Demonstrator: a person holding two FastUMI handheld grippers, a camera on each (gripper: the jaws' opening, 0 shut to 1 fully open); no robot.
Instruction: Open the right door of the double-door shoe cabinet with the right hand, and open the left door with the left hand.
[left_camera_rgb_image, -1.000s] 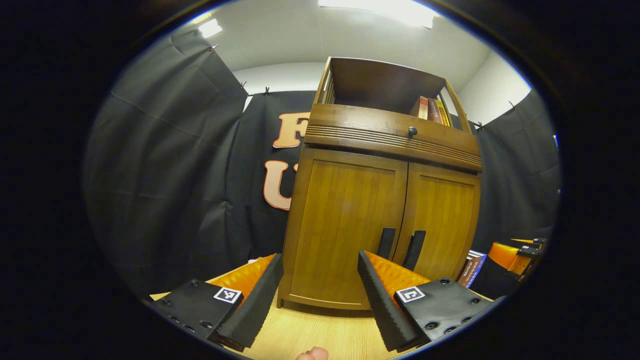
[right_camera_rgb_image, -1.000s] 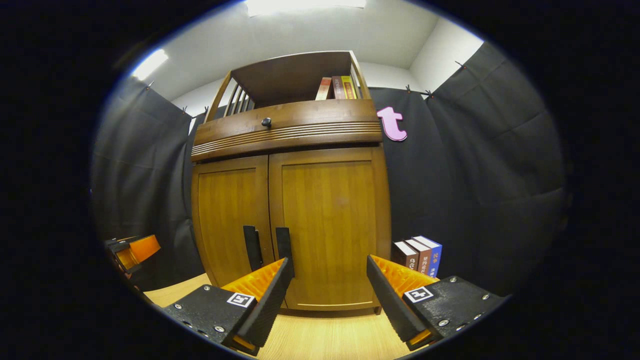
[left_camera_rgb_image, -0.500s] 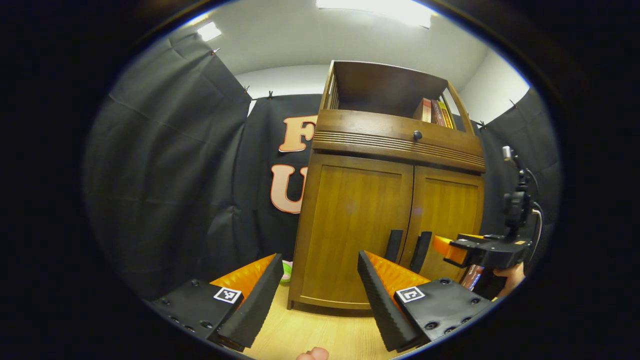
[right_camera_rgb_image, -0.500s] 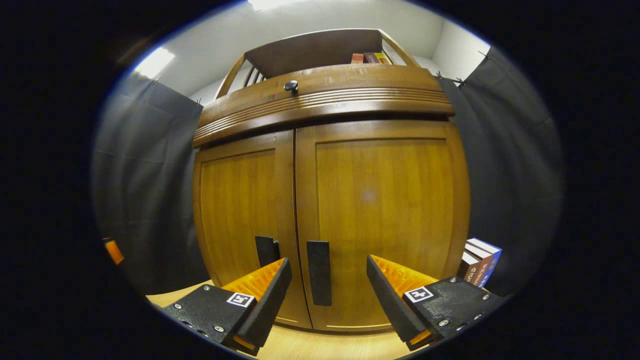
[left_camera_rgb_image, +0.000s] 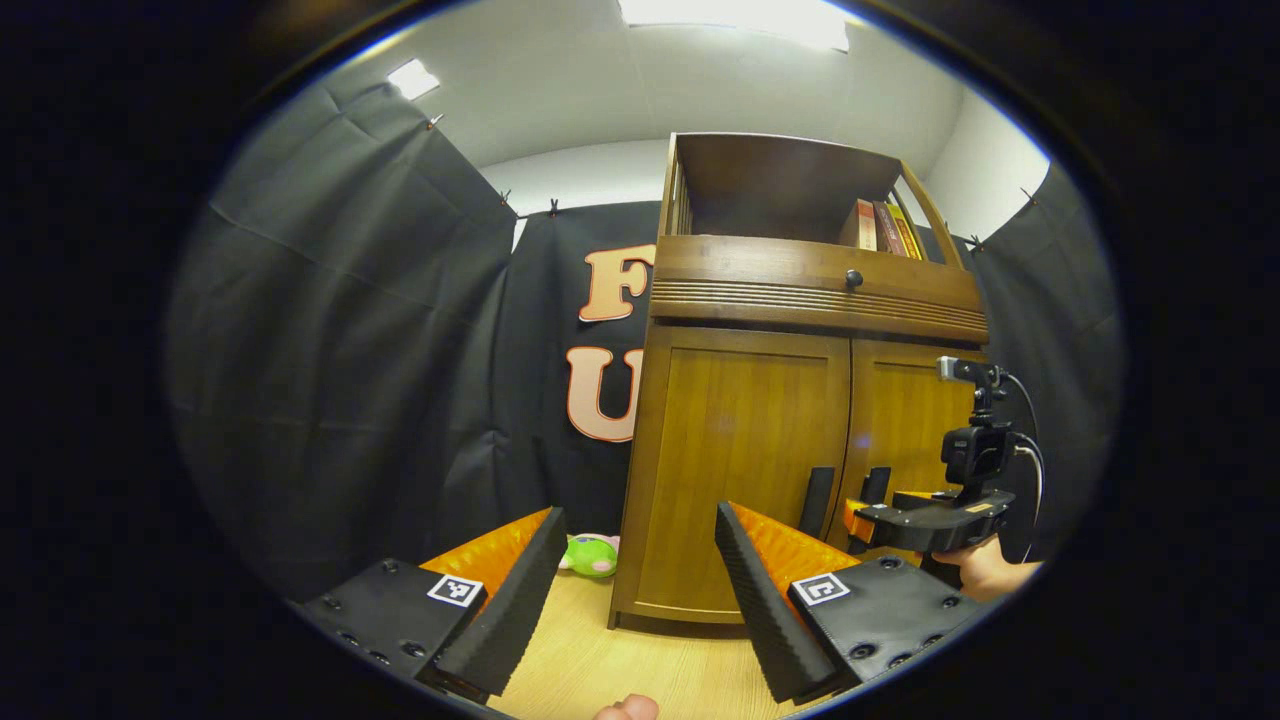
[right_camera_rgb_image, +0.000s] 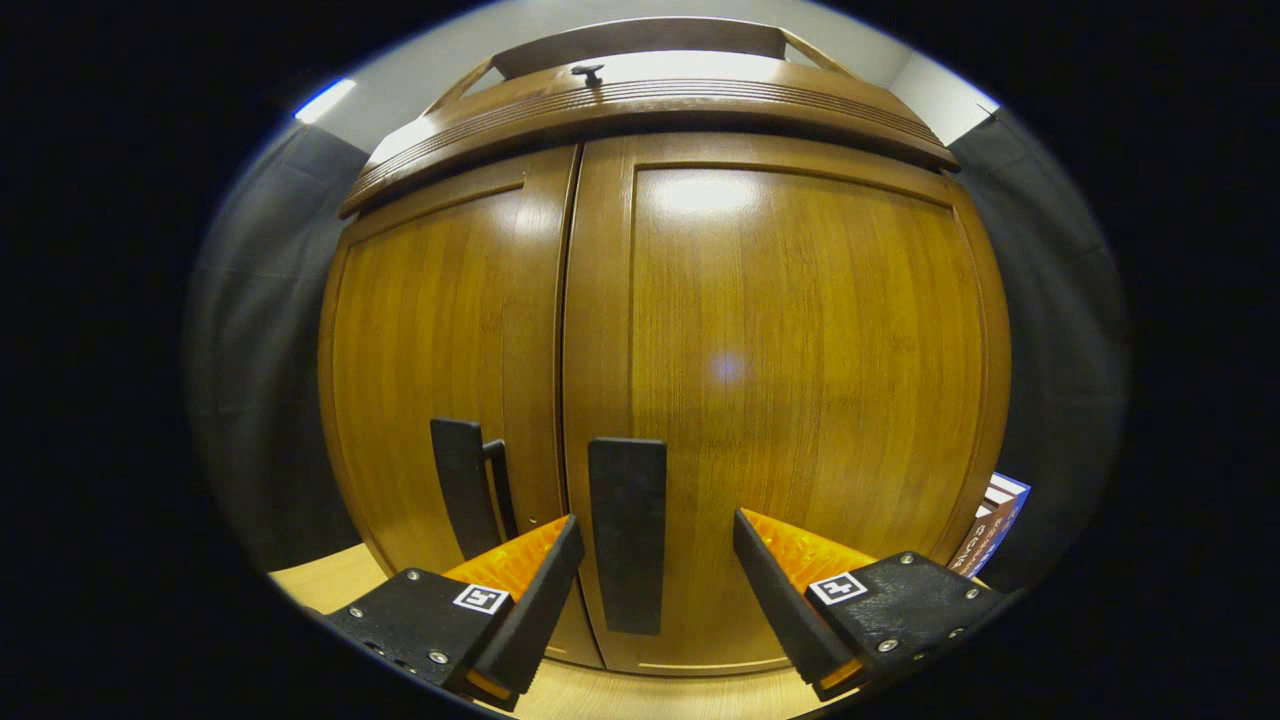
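R gripper (right_camera_rgb_image: 655, 560) sits close in front of the shoe cabinet (right_camera_rgb_image: 800, 350), fingers apart, nothing between them yet. The right door's handle (right_camera_rgb_image: 627, 535), a flat black bar w/ its long axis vertical, stands dead ahead and a bit toward the left finger, so it falls inside the gap but off-centre. It's mounted at the door's inner edge, just beside the centre seam; the left door's handle (right_camera_rgb_image: 462, 500) is on the other side of that seam, beyond the left finger. Both doors look closed.

L gripper (left_camera_rgb_image: 635, 580) is well back from the cabinet and off to its left-door side, fingers also apart, empty. From there the R gripper shows near the handles, held level by a hand (left_camera_rgb_image: 985, 570), pointing at the cabinet front.

Judgement: R is clearly the nearer one and right door comes first. Next move needs a short push fwd plus slight shift toward the seam so the bar centres betw. the fingers, then close & pull. Fingers spread horizontally suits a vertical bar.
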